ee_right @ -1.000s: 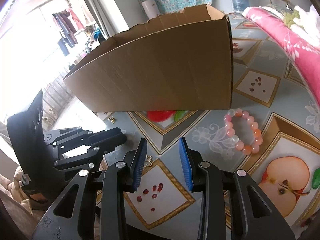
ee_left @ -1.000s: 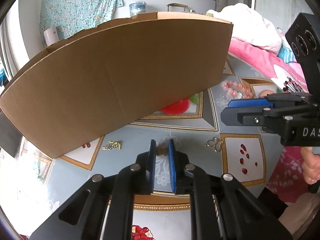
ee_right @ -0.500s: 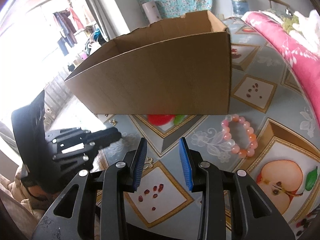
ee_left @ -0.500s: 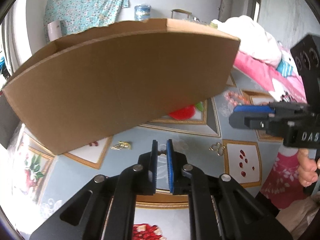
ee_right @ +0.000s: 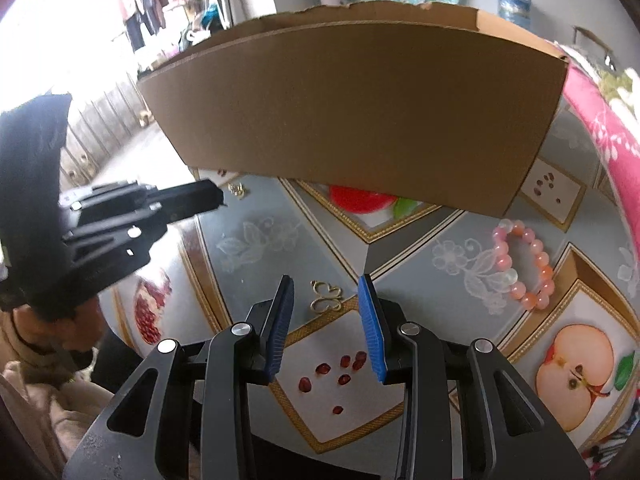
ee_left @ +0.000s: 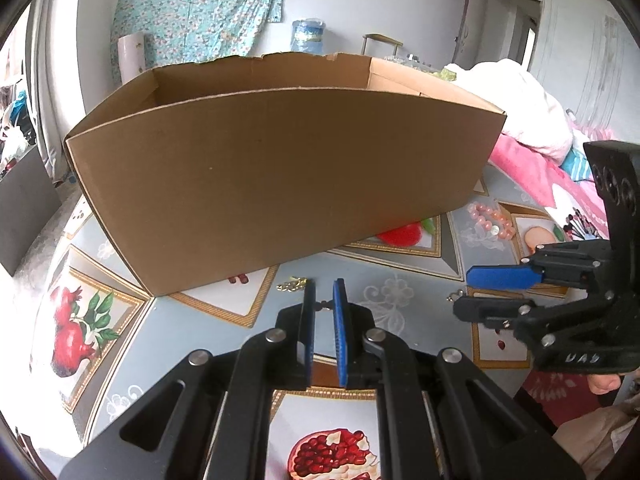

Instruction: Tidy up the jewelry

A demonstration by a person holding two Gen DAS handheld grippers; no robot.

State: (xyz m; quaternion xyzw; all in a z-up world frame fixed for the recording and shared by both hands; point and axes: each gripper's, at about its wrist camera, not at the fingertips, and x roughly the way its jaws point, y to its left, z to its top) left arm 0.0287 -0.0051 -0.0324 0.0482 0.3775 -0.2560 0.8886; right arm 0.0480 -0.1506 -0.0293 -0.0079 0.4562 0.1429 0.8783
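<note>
A big open cardboard box stands on the fruit-print tablecloth; it also shows in the right wrist view. My left gripper is shut on a small dark earring, lifted in front of the box. A gold earring lies by the box's near wall. My right gripper is open just above a gold butterfly-shaped earring on the cloth. A pink bead bracelet lies to its right, and shows in the left wrist view.
The tablecloth covers the table. A pink and white blanket is heaped at the right. A blue water jug and a white roll stand behind the box. The person's hand holds the right gripper.
My left gripper has closed on the small earring and lifted it off the cloth toward the box. My right gripper has moved left and down over the gold butterfly earring.
</note>
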